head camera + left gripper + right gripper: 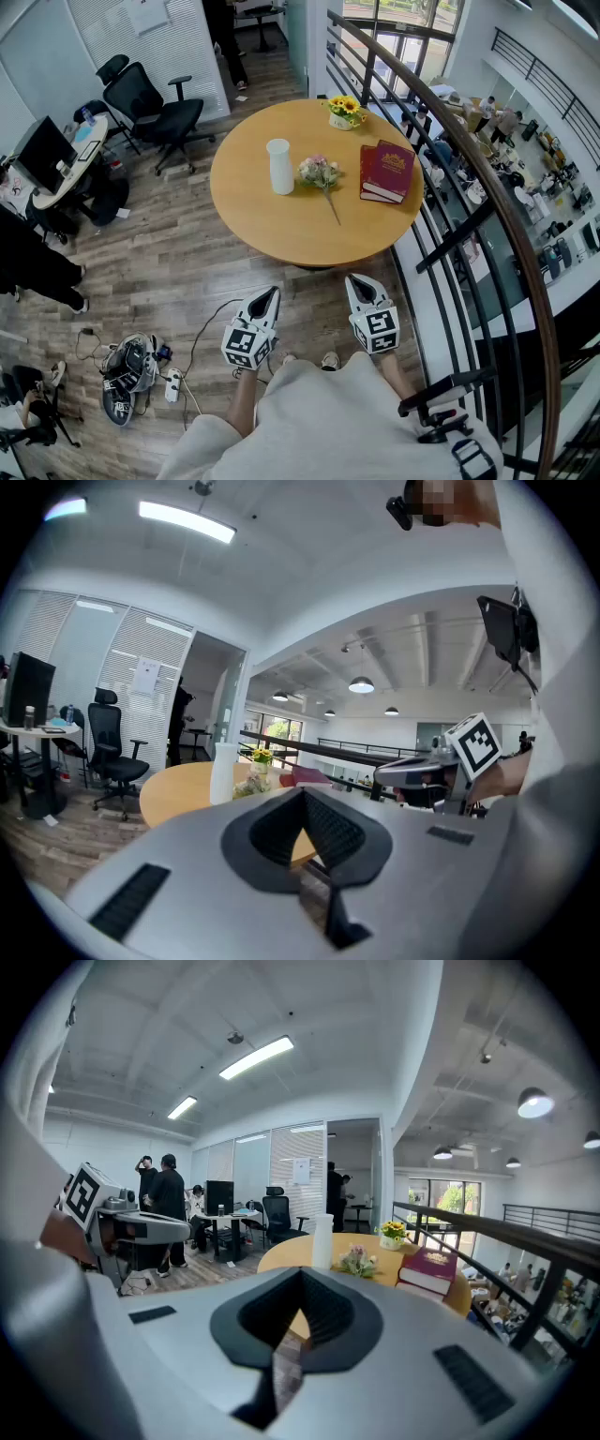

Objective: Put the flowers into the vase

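Left gripper (269,294) and right gripper (360,280) both closed, empty. Flowers (319,172) at 12 o'clock, well apart; stem (332,207) trails to 5 o'clock, nearer right gripper. Vase (279,166) at flowers' 9.

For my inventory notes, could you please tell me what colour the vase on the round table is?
White; the vase shows best in the head view.

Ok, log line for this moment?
phase: not started | left gripper: shut, empty | right gripper: shut, empty | pink flower bunch: on round table, beside white vase
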